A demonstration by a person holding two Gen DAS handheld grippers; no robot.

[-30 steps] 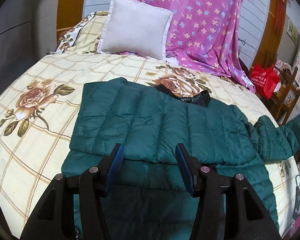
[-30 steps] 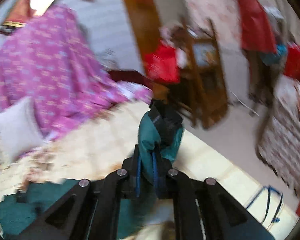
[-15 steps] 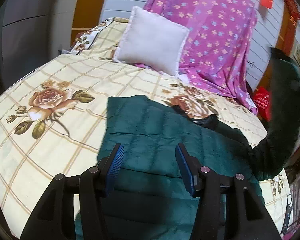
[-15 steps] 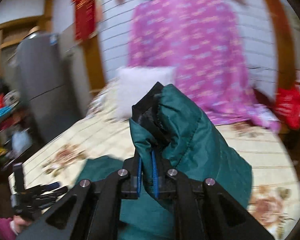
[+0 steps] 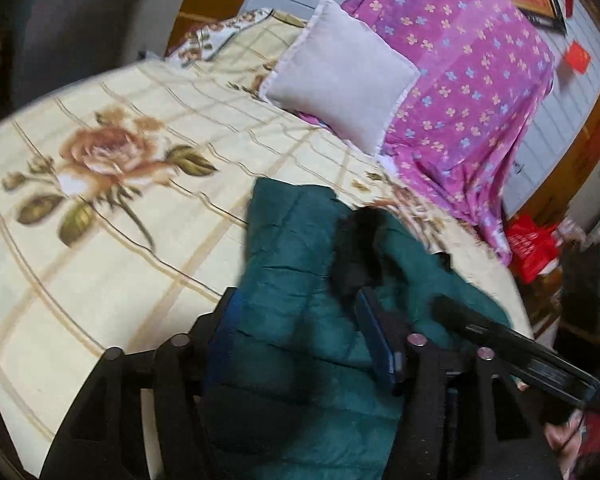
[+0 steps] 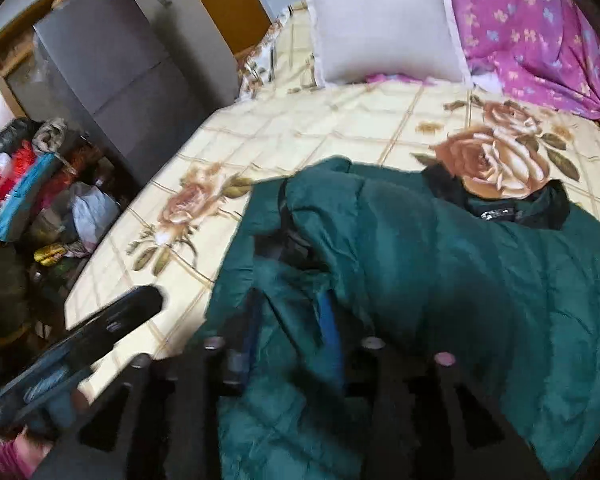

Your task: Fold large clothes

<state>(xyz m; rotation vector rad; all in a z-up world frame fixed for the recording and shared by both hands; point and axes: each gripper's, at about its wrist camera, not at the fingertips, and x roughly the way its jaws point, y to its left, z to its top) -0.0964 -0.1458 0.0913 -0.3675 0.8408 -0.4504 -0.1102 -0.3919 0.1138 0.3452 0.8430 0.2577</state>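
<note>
**Sleeve dropped across the jacket**

Both grippers point down over the bed (image 5: 112,248). The right gripper (image 6: 290,328), clamped on the sleeve a moment ago, has just been opening; its fingers stand apart with green fabric loose between them. The left gripper (image 5: 300,340) has widened too, gripping nothing. The green quilted jacket (image 6: 440,280) lies on the floral bedspread, its sleeve now folded over the body.

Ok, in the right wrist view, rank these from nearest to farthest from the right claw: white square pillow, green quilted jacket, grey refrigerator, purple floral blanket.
1. Green quilted jacket: under the right claw, between its open jaws.
2. Grey refrigerator: left, off the bed.
3. White square pillow and purple floral blanket: at the bed's head, too close to call.
</note>
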